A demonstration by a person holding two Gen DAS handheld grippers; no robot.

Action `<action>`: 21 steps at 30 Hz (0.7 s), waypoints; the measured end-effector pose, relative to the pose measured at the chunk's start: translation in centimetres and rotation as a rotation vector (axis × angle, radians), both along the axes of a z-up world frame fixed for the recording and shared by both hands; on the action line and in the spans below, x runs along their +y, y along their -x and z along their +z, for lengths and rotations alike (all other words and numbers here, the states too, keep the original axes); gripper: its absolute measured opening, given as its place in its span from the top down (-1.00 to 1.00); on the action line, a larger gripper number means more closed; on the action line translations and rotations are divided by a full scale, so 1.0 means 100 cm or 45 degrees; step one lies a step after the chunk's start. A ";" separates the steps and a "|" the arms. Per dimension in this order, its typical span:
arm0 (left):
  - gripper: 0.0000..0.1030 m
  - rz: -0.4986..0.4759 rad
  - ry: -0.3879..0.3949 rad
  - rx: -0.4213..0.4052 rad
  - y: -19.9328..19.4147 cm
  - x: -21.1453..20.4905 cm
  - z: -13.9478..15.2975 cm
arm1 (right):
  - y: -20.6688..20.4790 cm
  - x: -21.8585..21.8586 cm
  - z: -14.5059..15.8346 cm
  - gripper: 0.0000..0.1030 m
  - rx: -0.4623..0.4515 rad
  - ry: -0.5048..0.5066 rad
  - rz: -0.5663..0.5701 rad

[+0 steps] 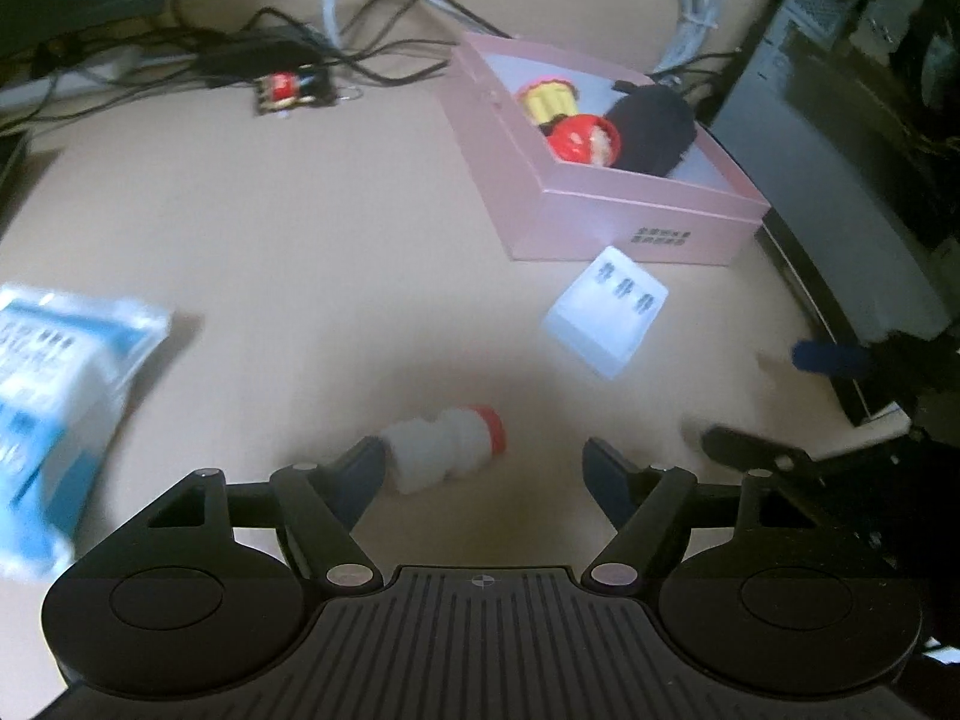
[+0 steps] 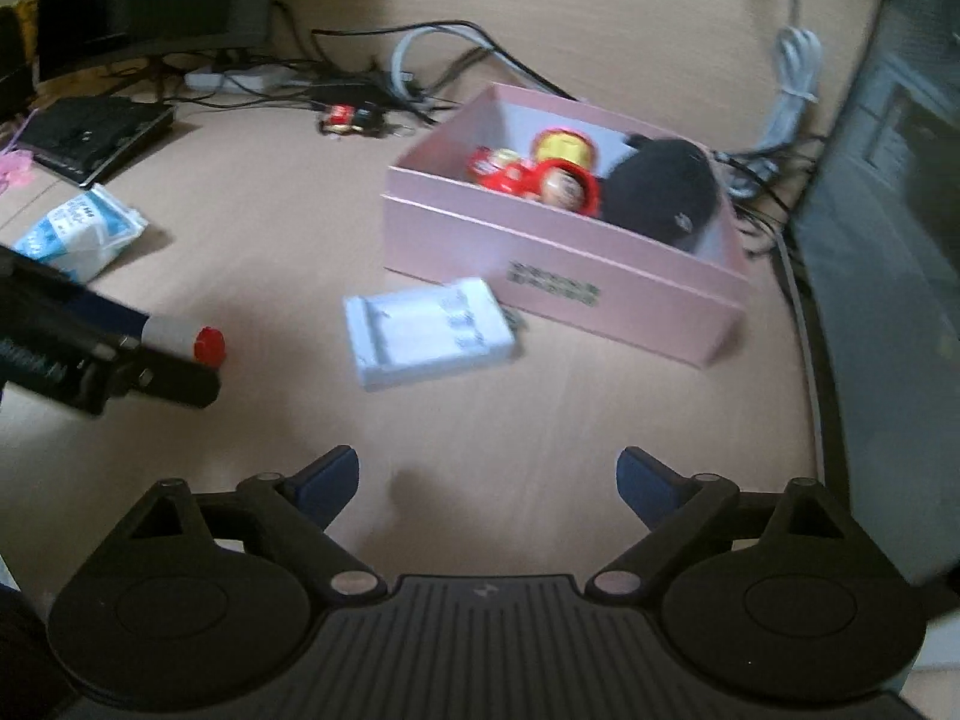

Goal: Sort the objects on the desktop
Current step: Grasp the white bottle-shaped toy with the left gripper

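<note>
Bottle: small white plastic bottle w/ red cap point(image 1: 447, 449), on its side on beige desk point(image 1: 288, 276), just ahead of left claw point(image 1: 483, 462).
Axis: long axis crosswise to fingers, cap toward right finger, base at left finger's tip; touching or just beside, cannot tell (blur).
Left claw: about half open, nothing clamped; bottle sits at the mouth toward the left finger, not centred.
Right claw: point(image 2: 487, 474) wide open, empty, bare desk betw. fingers.
Charger: flat white plastic battery charger point(image 2: 429, 333), ahead of right claw, well short of a grab, just beside the box front.
Box: pink cardboard box point(image 1: 624, 222), far right on desk; already holds red/yellow toys + dark cap.
Nearer hand: left for bottle, right for charger.
Still loose: blue-white tissue pack point(image 1: 54, 396), far left.
Next (judgement): prob. shift left claw to centre the bottle, then close across its narrow waist; round body may roll off the pad.
</note>
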State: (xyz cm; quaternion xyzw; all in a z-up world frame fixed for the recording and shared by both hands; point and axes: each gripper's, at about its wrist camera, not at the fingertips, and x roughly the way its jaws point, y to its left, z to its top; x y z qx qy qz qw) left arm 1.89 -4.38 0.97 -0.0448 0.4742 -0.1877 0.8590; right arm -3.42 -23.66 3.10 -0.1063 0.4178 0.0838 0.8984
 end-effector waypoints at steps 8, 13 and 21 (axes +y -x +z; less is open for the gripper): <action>-0.35 -0.100 -0.080 -0.051 -0.004 -0.021 -0.005 | 0.014 -0.021 -0.004 -0.82 0.015 -0.010 -0.114; 0.06 -0.105 -0.144 -0.098 0.007 -0.016 -0.003 | 0.007 -0.017 -0.006 -0.82 0.012 -0.022 -0.078; 0.06 0.061 -0.239 -0.100 0.030 0.017 0.002 | -0.029 0.005 -0.004 -1.00 -0.035 -0.138 0.096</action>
